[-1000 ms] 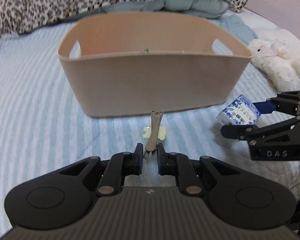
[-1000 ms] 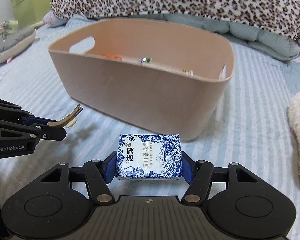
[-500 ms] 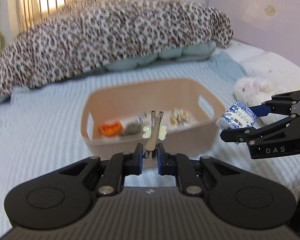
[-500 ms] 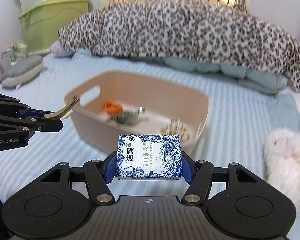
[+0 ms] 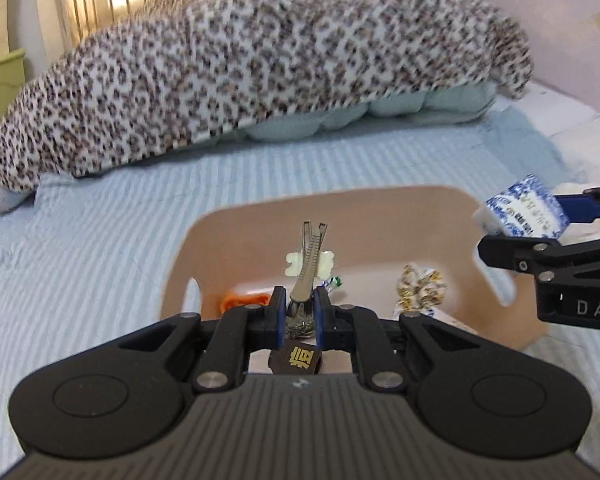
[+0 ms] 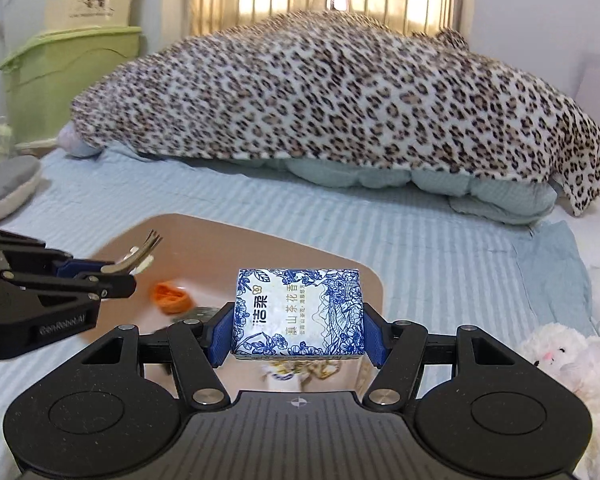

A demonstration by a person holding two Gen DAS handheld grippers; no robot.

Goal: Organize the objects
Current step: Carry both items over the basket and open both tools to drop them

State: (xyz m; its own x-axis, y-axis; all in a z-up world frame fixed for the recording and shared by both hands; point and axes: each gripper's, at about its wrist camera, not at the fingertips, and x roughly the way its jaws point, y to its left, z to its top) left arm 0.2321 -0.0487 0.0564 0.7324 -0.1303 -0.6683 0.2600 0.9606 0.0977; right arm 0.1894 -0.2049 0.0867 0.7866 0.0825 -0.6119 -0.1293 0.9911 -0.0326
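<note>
My left gripper (image 5: 299, 308) is shut on a grey metal hair clip (image 5: 310, 264) with a cream ornament, which sticks up over the beige basket (image 5: 340, 196). The same clip (image 6: 140, 254) shows at the left of the right wrist view. My right gripper (image 6: 298, 334) is shut on a blue-and-white tissue pack (image 6: 298, 308), held level above the basket's near right part (image 6: 228, 240). Inside the basket lie an orange item (image 5: 244, 300), a patterned packet (image 5: 420, 288) and a dark cube with a gold character (image 5: 298, 360).
The basket stands on a blue striped bedspread (image 5: 80, 260). A leopard-print blanket (image 6: 340, 100) is heaped over pale quilts behind it. A white plush toy (image 6: 560, 360) lies at the right, a grey soft item (image 6: 4, 184) at the left, green storage bins (image 6: 68, 72) beyond.
Both grippers have risen and moved forward with their loads, from in front of the basket's near wall to above its inside. The basket's contents have come into view.
</note>
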